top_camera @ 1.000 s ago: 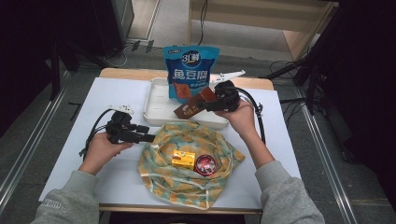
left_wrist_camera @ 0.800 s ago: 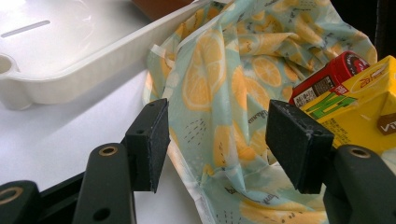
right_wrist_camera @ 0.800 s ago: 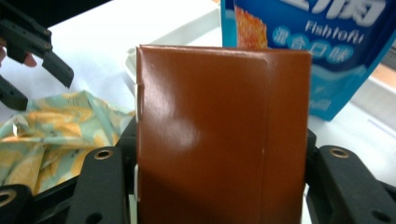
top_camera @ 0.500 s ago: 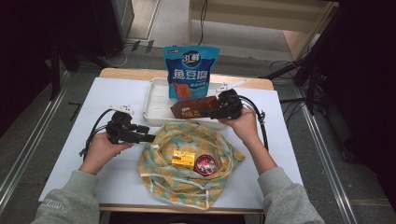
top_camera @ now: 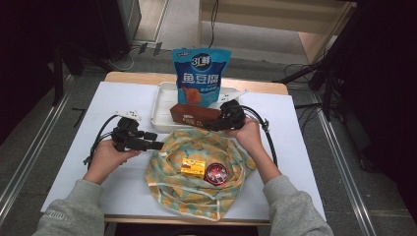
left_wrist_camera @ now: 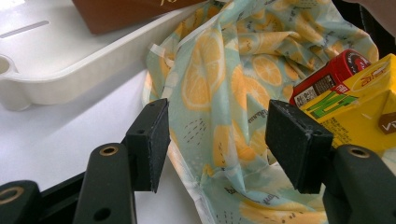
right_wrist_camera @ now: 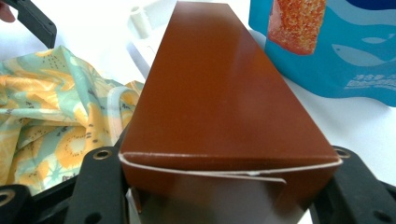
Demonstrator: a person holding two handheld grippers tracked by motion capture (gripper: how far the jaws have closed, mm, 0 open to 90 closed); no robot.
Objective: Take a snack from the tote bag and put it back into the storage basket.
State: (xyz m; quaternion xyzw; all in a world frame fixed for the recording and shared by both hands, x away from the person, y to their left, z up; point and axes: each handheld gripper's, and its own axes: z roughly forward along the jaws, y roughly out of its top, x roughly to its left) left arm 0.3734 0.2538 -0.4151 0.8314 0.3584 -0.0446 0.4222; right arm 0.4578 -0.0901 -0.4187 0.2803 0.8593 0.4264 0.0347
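A long brown box (top_camera: 194, 114) is clamped at its right end by my right gripper (top_camera: 212, 121), low over the front rim of the white tray (top_camera: 162, 105). In the right gripper view the box (right_wrist_camera: 219, 93) spans the space between both jaws. My left gripper (top_camera: 156, 145) rests open at the left edge of the lemon-print cloth (top_camera: 196, 196); its jaws (left_wrist_camera: 217, 140) stand apart over the cloth (left_wrist_camera: 219, 84). On the cloth lie a yellow carton (top_camera: 193, 168) and a red can (top_camera: 216, 173).
A blue snack bag (top_camera: 200, 76) stands upright at the back of the tray, close behind the box. Black cables trail from both grippers across the white tabletop (top_camera: 88, 177). Table edges run on all sides, with floor rails to the left and right.
The right gripper has come down with the brown box, from above the tray to just over its front rim near the cloth. The left gripper has stayed put.
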